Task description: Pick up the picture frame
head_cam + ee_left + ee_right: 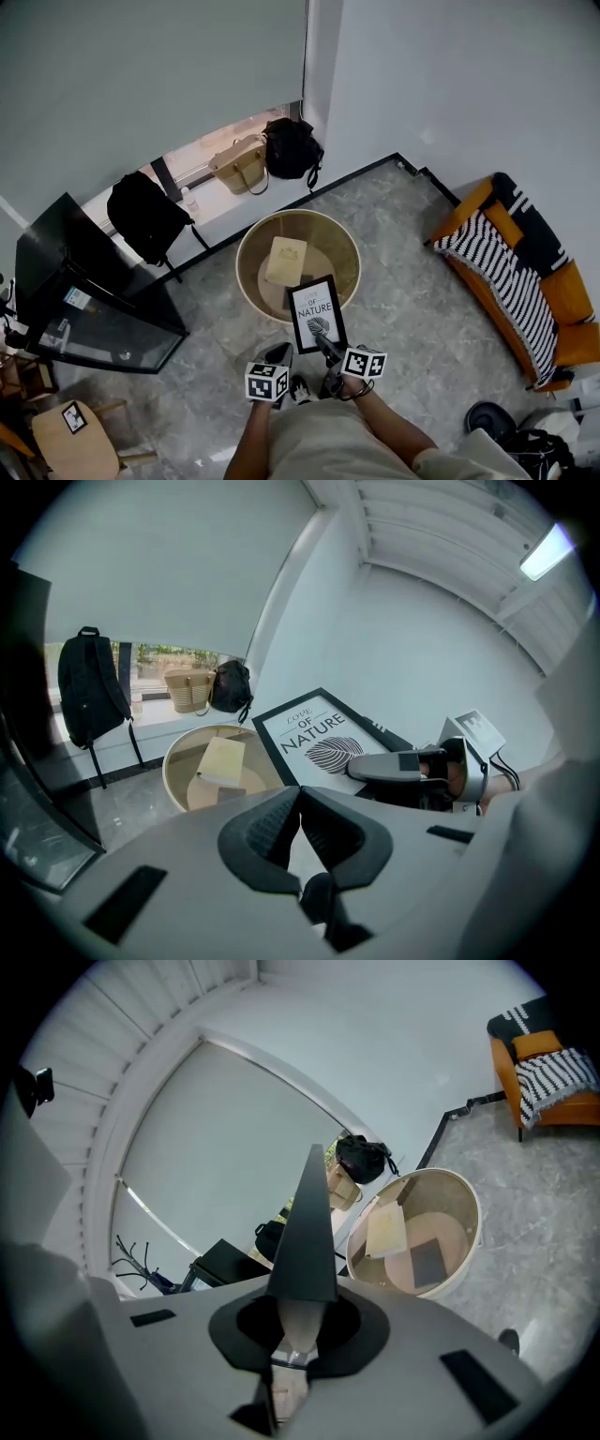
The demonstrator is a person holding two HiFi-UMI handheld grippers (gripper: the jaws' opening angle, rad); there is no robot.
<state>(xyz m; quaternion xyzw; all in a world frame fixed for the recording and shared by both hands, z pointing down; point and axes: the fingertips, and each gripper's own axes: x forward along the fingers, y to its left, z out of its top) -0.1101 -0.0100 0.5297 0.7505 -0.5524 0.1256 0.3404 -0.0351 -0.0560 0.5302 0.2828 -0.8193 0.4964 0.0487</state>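
- Grey marble-look floor (412, 281), white walls, a window with its blind most of the way down; person standing, seen from above, arms cut off by the bottom edge.
- Left gripper (300, 794): jaws clenched together, nothing between them, tips just beside the frame's lower left corner; contact can't be judged.
- Right gripper (298, 1321): clamped on the bottom edge of the picture frame (316, 313).
- Picture frame: black border, white print with "OF NATURE" and a leaf; held up in the air in front of the person, face up toward the head camera. Bottom edge is hidden by the right gripper. Right gripper view shows it edge-on only, as a dark wedge, print not visible.
- Round beige basket (246, 258) on the floor behind the frame; near rim is covered by the frame in the head view.
- Inside the basket: pale flat box (286, 261) leaning on the wall, and a dark square item (427, 1262), too unclear to name.
- Black glass-front cabinet (84, 300) at left, partly cropped.
- Wooden stool (75, 431) with a marker tag, bottom left, cut off.
- Orange sofa (572, 291) with a striped blanket (497, 272), right, running off frame.
- Dark clutter in the bottom right corner, unreadable.
- Far wall: black backpack (145, 217), tan tote bag (239, 164), black bag (291, 148) on the sill.
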